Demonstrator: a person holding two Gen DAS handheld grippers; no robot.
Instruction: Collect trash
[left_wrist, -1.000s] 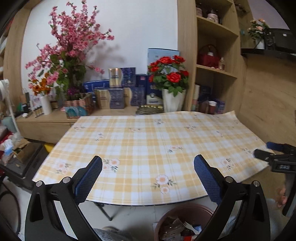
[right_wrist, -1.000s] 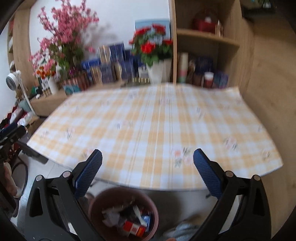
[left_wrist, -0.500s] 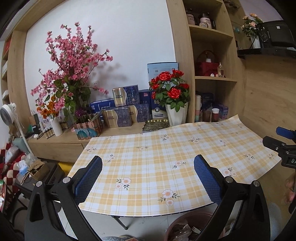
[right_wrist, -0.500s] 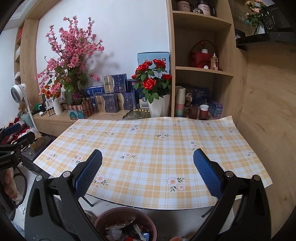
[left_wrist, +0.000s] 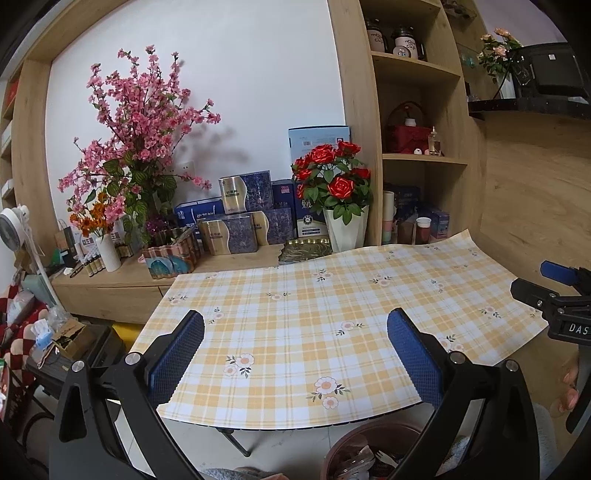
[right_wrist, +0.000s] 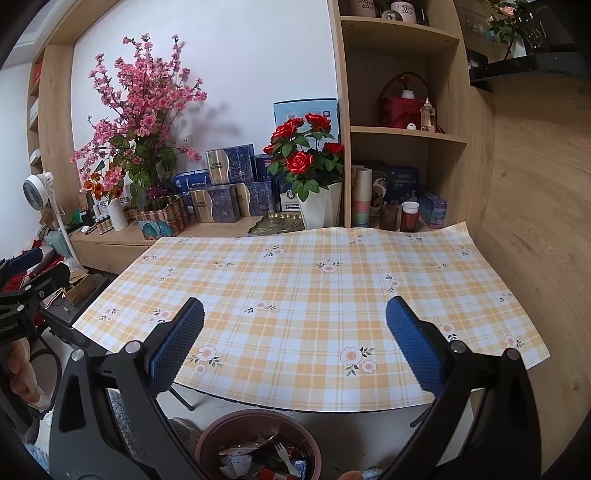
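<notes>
A round brown bin (right_wrist: 258, 443) stands on the floor below the table's near edge, holding crumpled paper, wrappers and a plastic fork; its rim also shows in the left wrist view as the bin (left_wrist: 369, 443). My left gripper (left_wrist: 295, 354) is open and holds nothing, raised in front of the table. My right gripper (right_wrist: 295, 350) is open and bare too, above the bin. The table (right_wrist: 314, 295) has a yellow plaid cloth with flowers and no loose items on it. The right gripper (left_wrist: 554, 291) shows at the left view's right edge.
Behind the table runs a wooden counter (left_wrist: 122, 277) with pink blossoms (left_wrist: 140, 122), blue gift boxes (left_wrist: 240, 221) and red roses in a white vase (left_wrist: 343, 206). Wooden shelves (right_wrist: 406, 140) with cups stand at the right. A fan (right_wrist: 37, 192) and clutter sit at the left.
Both grippers have risen and tilted up from the table's edge. The bin has dropped lower in both views, and more of the wall and shelves shows.
</notes>
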